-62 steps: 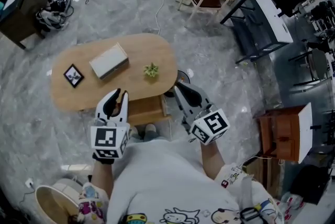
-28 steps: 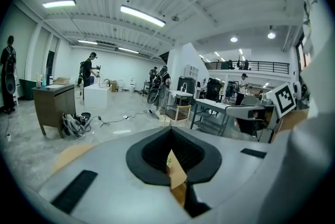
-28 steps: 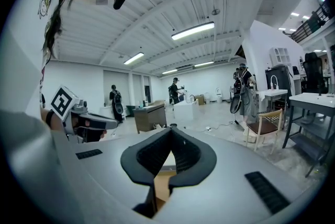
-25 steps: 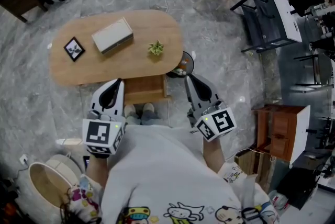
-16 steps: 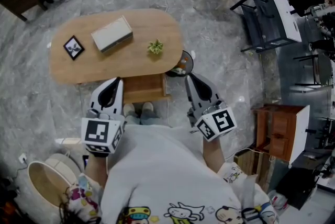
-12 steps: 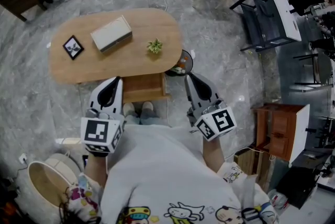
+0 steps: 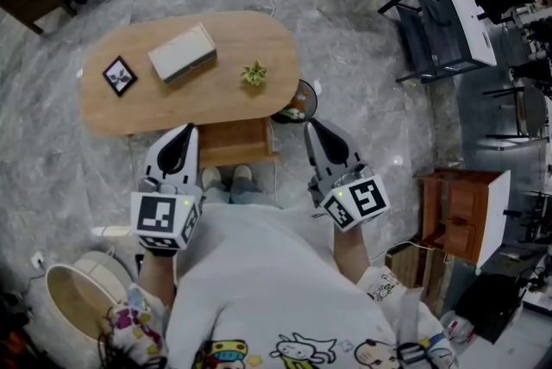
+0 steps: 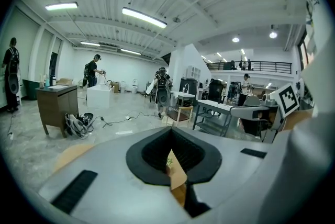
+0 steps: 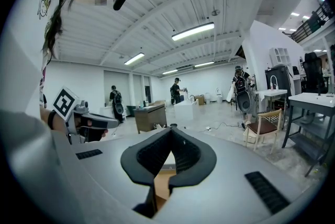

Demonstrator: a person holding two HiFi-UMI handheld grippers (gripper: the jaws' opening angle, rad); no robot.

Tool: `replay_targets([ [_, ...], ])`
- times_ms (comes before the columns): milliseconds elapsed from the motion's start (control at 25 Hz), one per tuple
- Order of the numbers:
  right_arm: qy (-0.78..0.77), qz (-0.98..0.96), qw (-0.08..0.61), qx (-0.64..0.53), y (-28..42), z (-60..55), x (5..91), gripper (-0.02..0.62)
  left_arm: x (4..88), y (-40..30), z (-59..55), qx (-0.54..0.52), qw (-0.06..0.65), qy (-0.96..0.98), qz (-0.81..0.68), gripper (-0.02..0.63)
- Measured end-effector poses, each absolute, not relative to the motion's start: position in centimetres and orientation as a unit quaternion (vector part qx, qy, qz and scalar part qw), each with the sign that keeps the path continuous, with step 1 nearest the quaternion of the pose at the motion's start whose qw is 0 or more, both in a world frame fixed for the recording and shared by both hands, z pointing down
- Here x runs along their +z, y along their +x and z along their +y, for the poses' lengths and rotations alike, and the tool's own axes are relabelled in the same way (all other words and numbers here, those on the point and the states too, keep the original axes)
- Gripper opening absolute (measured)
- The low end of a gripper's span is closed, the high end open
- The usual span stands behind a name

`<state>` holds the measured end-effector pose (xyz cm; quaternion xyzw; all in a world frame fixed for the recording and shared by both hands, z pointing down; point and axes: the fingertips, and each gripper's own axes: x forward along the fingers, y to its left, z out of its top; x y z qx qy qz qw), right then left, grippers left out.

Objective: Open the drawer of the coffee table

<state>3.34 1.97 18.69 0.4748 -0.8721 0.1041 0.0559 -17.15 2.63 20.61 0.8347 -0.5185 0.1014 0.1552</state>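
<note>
Two handheld grippers are raised in front of a standing person, and the coffee table [image 7: 224, 100] lies on the grey marbled floor [image 7: 52, 160] just ahead of the person's shoes [image 7: 226, 178]. Its top is an oval surface of light wood carrying a small black picture frame [image 7: 120, 76], a pale rectangular box [image 7: 181, 53] and a little green plant [image 7: 253, 73]. The drawer [image 7: 235, 143], of the same light wood, sits under the near long edge, toward the right half. It projects from beneath the top toward the person, so its upper side is exposed; whether it holds anything cannot be made out. A dark round object [image 7: 297, 104] stands on the floor at the right end of the table. The left gripper [image 7: 185, 133] is held at the left side of the drawer, pointing away from the person and tilted slightly downward, with its marker cube [image 7: 164, 216] nearest the body. The right gripper [image 7: 308, 128] is held to the right of the drawer, near the dark round object, and is aimed likewise. Both gripper views show the jaws closed, pad against pad, with nothing between them and only the wood of the table visible below. Both grippers are held up above the furniture, apart from the drawer.
</note>
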Motion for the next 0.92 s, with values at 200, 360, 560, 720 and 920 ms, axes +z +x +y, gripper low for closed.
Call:
replay_targets([
  [200,0.473,-0.873,0.056,0.104,3.46,2.04,18.65,-0.002,20.61,-17.02,2.91,0.102,0.151,0.834,-0.521,0.003],
  [360,0.472,-0.874,0.057,0.103,3.46,2.12,18.63,-0.002,20.63,-16.88,3.26,0.107,0.143,0.838,-0.516,0.003],
  [560,0.469,-0.875,0.06,0.103,3.36,2.24,18.7,-0.002,20.38,-16.66,3.32,0.115,0.135,0.845,-0.504,0.003],
  [720,0.467,-0.876,0.063,0.102,3.26,2.44,18.85,-0.002,20.13,-16.63,3.23,0.117,0.125,0.85,-0.498,0.003],
  [920,0.467,-0.876,0.066,0.1,3.55,2.47,18.92,-0.002,20.18,-16.66,2.96,0.118,0.12,0.851,-0.498,0.003],
])
